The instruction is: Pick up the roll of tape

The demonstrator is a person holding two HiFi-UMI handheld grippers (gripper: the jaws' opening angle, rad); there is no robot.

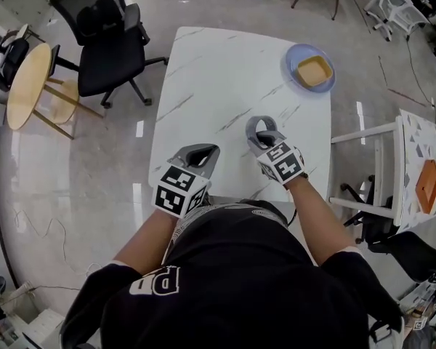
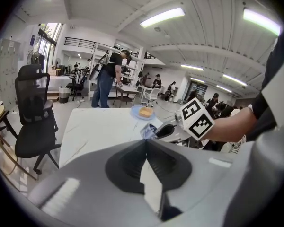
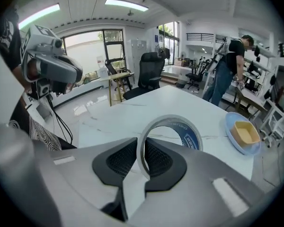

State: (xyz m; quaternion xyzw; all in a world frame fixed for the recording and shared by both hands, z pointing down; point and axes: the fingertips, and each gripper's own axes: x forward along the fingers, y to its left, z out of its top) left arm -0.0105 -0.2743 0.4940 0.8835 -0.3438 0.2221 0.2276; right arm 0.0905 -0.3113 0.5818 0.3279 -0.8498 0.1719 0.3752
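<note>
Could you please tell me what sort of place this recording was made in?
Most likely an open-plan office or lab workspace. It has ceiling strip lights and a wheeled office chair beside the white table. A person stands among more desks and chairs behind.

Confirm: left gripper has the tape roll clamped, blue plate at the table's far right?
No, it's the right gripper that has the tape roll clamped, per the right gripper view; the left gripper is shut on nothing. Blue plate is at the table's far right.
</note>
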